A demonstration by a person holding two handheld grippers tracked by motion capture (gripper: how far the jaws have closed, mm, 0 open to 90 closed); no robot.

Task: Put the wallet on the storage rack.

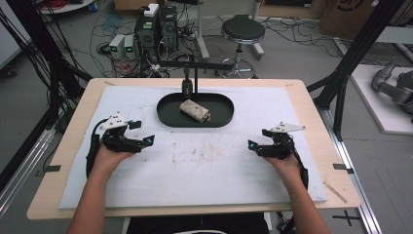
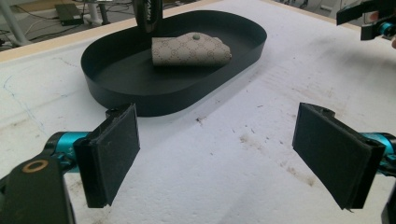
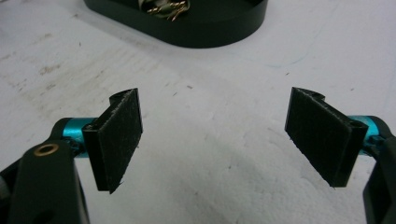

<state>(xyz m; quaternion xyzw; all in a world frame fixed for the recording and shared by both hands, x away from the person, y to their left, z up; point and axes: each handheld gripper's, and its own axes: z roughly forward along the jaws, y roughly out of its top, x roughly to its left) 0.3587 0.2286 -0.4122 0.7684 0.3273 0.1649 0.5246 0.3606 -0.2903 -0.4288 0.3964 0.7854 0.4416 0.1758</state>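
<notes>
Where it lies: pouch (image 1: 194, 111) in tray (image 1: 220, 119)

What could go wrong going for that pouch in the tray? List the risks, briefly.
1. The patterned pouch lies inside the black oval tray, so a low approach by the open left gripper or right gripper may catch the tray wall and push the tray across the white mat.
2. A dark post stands right behind the pouch and could block a jaw.
3. Metal hooks hang out at one end and might snag.
</notes>
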